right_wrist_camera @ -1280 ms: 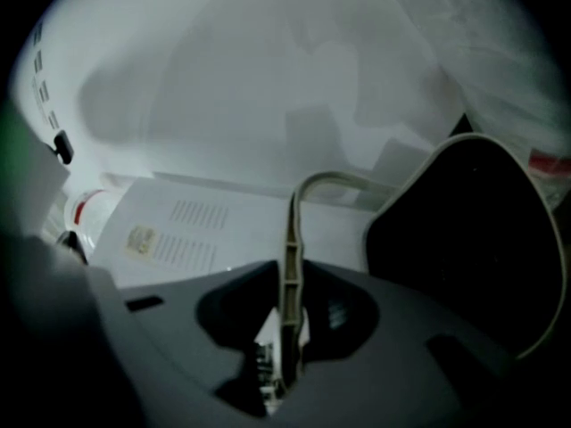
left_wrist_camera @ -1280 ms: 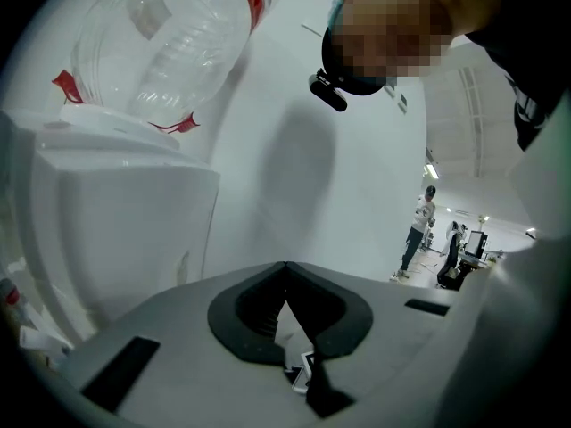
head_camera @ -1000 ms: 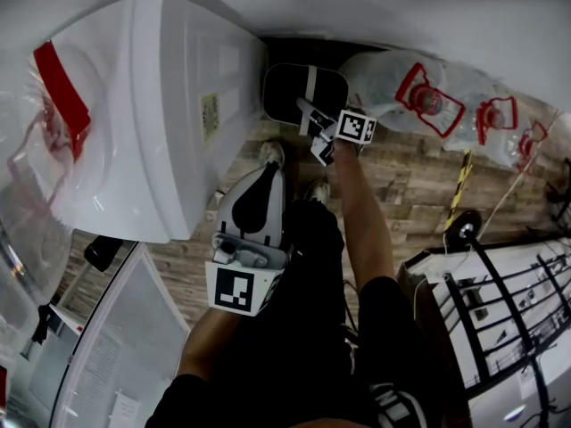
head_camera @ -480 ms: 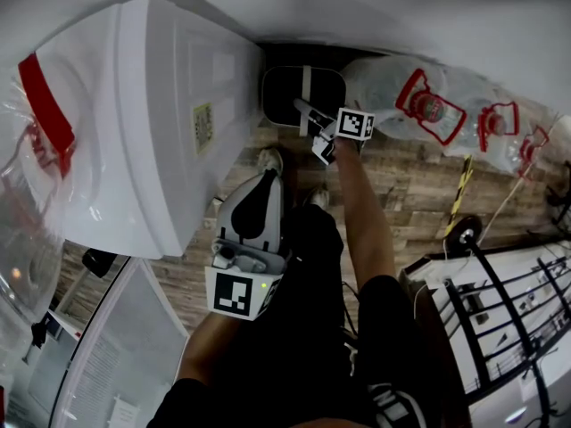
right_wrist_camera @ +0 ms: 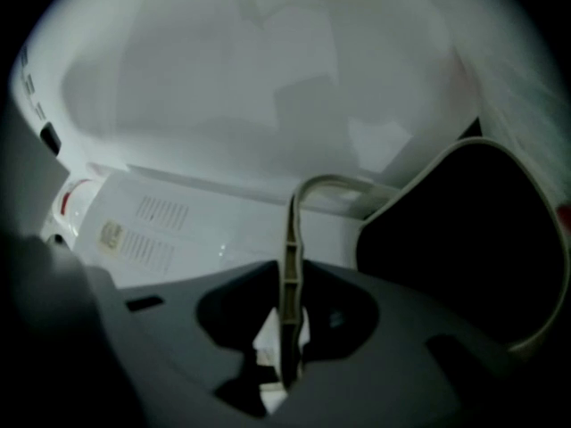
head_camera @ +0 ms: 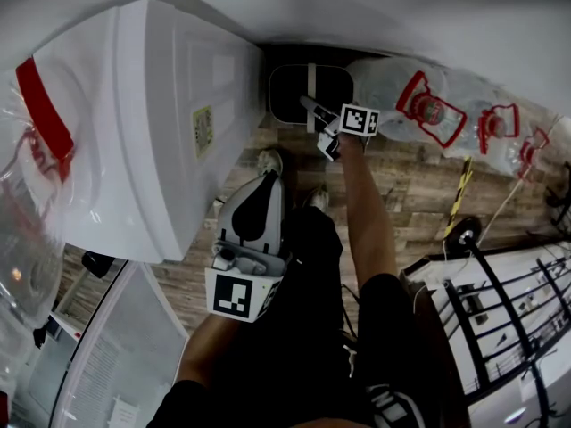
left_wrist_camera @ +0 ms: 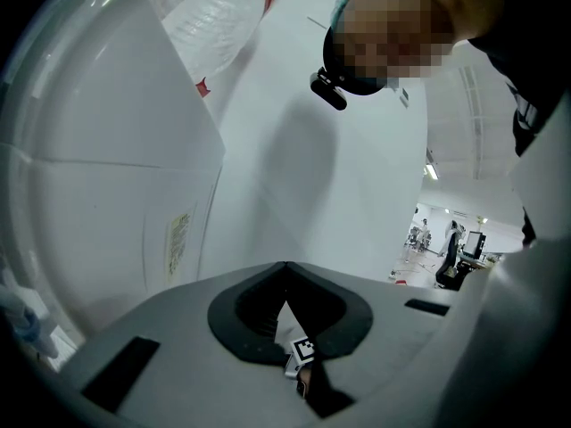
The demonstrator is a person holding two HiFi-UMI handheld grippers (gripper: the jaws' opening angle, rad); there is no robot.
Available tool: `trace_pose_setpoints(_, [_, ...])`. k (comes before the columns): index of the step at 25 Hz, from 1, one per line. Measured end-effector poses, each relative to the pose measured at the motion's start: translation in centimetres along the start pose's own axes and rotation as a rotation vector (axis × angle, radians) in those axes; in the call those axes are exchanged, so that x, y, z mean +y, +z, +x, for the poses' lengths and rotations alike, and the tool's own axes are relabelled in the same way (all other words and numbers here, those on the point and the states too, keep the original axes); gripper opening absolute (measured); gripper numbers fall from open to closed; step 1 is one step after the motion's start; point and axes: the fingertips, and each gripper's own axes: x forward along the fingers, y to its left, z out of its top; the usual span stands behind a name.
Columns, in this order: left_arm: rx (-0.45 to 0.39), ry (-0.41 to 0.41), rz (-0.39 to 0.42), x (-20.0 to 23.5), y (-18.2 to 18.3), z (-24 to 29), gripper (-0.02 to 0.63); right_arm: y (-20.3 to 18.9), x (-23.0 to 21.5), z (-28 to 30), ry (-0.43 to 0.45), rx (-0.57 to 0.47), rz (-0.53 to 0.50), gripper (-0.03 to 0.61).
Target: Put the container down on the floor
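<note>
Presently the right gripper (right_wrist_camera: 289, 275) pinches the black container's (head_camera: 290, 96) thin handle (right_wrist_camera: 303, 190), the left gripper (head_camera: 266, 175) closed and empty; a slipping handle could tip the container over.

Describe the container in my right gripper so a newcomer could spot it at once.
Start at the big white dispenser on the head view's left; at its foot is the container. It is black with rounded corners and a pale handle clamped in the right gripper, unlike the clear, red-handled jugs beside it.
</note>
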Motion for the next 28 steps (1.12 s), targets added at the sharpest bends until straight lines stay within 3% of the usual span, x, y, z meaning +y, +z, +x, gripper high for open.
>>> trace_pose_setpoints(12, [0.007, -0.002, -0.011, -0.1, 0.2, -0.8, 0.028, 0.3, -0.6, -0.3, -0.063, -0.012, -0.015, 0.102])
trace_pose_setpoints(15, [0.012, -0.006, -0.007, -0.3, 0.3, -1.3, 0.028, 0.3, -0.3, -0.6, -0.075, -0.016, -0.029, 0.162])
trace_pose_setpoints(28, [0.021, -0.014, -0.008, -2.4, 0.9, -4.0, 0.028, 0.2, -2.0, -3.6, -0.363, 0.016, -0.141, 0.224])
